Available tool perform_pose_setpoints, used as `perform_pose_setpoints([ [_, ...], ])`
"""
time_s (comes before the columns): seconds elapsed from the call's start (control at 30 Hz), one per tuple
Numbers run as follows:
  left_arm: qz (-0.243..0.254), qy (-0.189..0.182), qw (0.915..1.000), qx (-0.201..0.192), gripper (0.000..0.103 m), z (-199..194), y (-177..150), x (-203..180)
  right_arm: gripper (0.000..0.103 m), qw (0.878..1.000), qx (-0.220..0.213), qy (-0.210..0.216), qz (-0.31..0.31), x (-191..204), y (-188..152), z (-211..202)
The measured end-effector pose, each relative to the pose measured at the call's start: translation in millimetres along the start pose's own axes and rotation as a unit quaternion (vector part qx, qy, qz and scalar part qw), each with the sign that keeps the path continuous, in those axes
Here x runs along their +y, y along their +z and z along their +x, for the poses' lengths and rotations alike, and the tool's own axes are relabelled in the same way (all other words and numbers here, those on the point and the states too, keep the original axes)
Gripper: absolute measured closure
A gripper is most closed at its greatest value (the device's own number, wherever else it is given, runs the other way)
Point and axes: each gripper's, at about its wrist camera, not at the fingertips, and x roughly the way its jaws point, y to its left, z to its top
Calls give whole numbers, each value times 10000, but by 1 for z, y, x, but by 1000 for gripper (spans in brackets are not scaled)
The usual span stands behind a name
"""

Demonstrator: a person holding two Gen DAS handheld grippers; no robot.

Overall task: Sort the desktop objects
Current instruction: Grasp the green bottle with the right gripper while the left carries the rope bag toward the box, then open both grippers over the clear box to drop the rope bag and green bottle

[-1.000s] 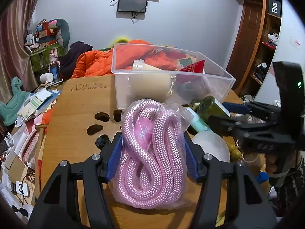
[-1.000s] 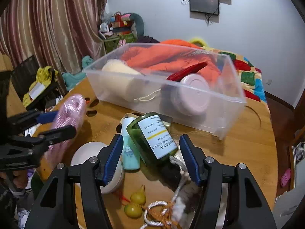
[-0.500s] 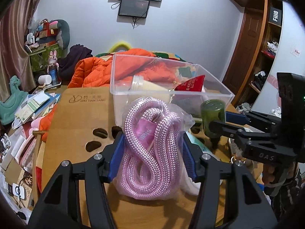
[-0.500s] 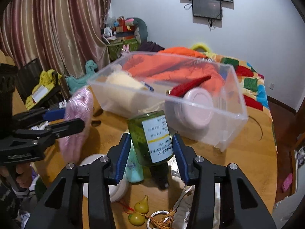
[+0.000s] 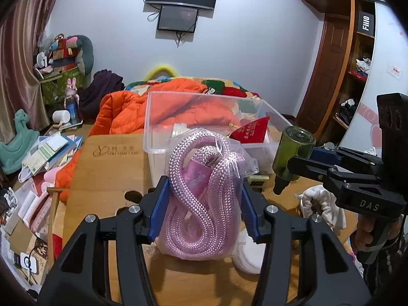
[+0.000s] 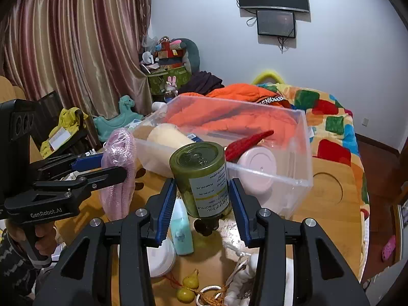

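Note:
A pink rope coil in a clear bag [image 5: 201, 204] is lifted off the wooden table [image 5: 102, 168]. My left gripper [image 5: 204, 188] has its blue pads pressed on the bag's sides, and its jaws are still closing. A dark green bottle with a white label [image 6: 201, 173] hangs tilted, cap end down, and my right gripper [image 6: 202, 191] is shut on it. Both loads hang just in front of the clear plastic bin [image 6: 303, 153]. The left wrist view shows the right gripper [image 5: 298, 163] with the bottle [image 5: 290, 150] at the right. The right wrist view shows the left gripper [image 6: 112, 165] and rope [image 6: 119, 150] at the left.
The bin holds a cream roll [image 6: 168, 137], a red pouch [image 6: 250, 140] and a pink-lidded jar [image 6: 257, 165]. Under the bottle lie a teal tube [image 6: 181, 229], a white round tub [image 6: 160, 257], yellow gourd charms [image 6: 188, 285] and a white drawstring pouch [image 5: 321, 204]. An orange jacket [image 5: 122, 112] lies behind the bin.
The right jaws closed on the green bottle and lifted it off the table. The left gripper rose with the rope bag. Both now sit higher against the bin.

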Motion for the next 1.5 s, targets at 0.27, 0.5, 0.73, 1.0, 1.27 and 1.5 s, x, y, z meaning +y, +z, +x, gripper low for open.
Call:
perform_pose_setpoints([
  [0.27, 135, 40, 9997, -192, 51, -9, 21, -6, 64, 9999, -126, -53, -63, -2, 15, -7],
  [0.5, 209, -68, 9990, -390, 51, -11, 45, -9, 64, 9997, -193, -122, -55, -6, 27, -7],
  [0.73, 398, -173, 9972, -605, 51, -6, 71, -14, 64, 9995, -234, -173, -90, -13, 44, -4],
  [1.0, 488, -137, 9969, -598, 51, 16, 92, -11, 66, 9994, -272, -172, -84, -20, 63, 12],
  [1.27, 369, -34, 9990, -245, 52, 58, 88, -2, 67, 9997, 40, -169, -143, -26, 62, 50],
  [1.5, 596, 146, 9981, -29, 52, 76, 82, -10, 66, 9996, 105, -235, -80, -33, 55, 57],
])
